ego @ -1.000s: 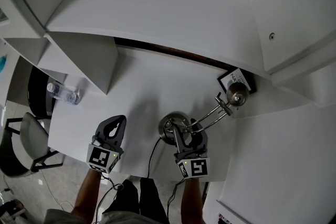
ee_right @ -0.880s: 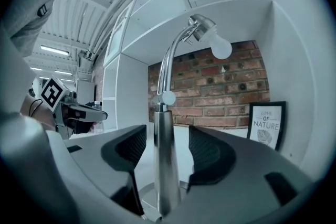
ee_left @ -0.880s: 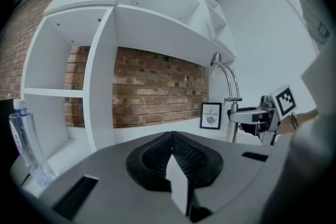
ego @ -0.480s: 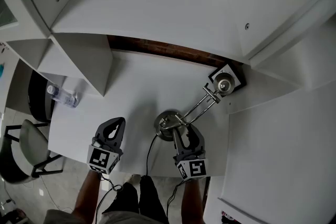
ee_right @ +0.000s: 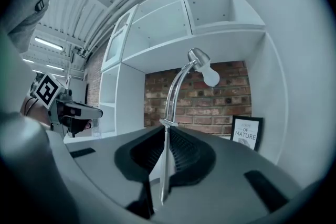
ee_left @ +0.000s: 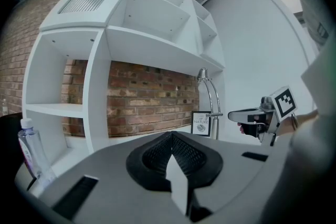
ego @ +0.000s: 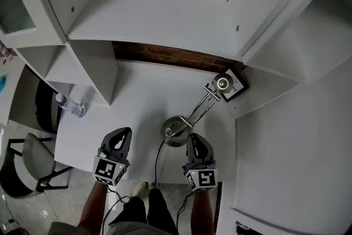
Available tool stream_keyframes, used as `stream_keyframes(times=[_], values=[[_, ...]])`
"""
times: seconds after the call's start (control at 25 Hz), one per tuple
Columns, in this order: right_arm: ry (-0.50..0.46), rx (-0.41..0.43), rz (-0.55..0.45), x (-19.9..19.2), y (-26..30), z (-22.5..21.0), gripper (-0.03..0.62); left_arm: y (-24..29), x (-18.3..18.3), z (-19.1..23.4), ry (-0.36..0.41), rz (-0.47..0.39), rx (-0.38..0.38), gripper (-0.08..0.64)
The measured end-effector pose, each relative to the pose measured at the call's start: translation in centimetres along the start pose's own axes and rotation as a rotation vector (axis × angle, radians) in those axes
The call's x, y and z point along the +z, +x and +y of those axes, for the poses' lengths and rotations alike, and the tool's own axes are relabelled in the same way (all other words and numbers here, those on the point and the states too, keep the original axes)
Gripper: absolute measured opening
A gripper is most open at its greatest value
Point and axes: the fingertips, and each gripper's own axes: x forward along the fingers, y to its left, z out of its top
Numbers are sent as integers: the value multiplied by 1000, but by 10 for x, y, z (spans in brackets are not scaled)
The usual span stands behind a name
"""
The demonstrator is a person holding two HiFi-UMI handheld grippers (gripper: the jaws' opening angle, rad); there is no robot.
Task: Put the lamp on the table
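The chrome desk lamp (ego: pixel 175 132) stands upright on the white table (ego: pixel 137 96), its arm slanting toward the back right, its bulb head (ego: pixel 221 83) near a small framed print. My right gripper (ego: pixel 196 138) sits just in front of the base, apart from the arm. Its jaws are closing with nothing between them, and in the right gripper view (ee_right: pixel 163 149) they stand almost together, the lamp (ee_right: pixel 202 68) rising beyond them. Further left over the table's front edge, my left gripper (ego: pixel 122 135) is shut and empty; in its own view (ee_left: pixel 173 157) the lamp (ee_left: pixel 210 92) shows at the right.
A framed print (ego: pixel 235 84) leans at the back right corner under the white shelf unit (ego: pixel 165 8). A plastic water bottle (ego: pixel 70 105) stands at the table's left end. A chair (ego: pixel 27 157) sits off the left edge. The lamp's cord (ego: pixel 157 159) drops over the front edge.
My right gripper, open around the lamp's arm before, has drawn back toward the front edge and its jaws have come together. The lamp stays standing. The left gripper has barely moved.
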Motion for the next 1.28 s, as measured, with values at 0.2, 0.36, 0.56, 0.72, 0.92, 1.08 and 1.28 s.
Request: stream_keyframes(times=[0.2,0.36,0.56,0.72,0.92,1.08,1.28], values=[[8,-34,11,12,-7,1,23,-10,16,-4,5,-22,-8,0],[9,-56,5,30,-15,3,21,-19,32,-9,9,-43,-20,0],[13,-69,-14,55,-29,7,21,-32,53,-14,18,-64,-20,2],[15,-82,-31,72,-42,13,21,-43,68,-19,17,-87,-33,0],[19,-67,-37,91,-61,26,21,-62,88,-26,16,-108,-49,1],[18,-67,-52,103,-75,35,21,-71,96,-31,18,-107,-62,2],[12,-77,-63,111,-92,45,21,-84,103,-42,22,-115,-87,0]])
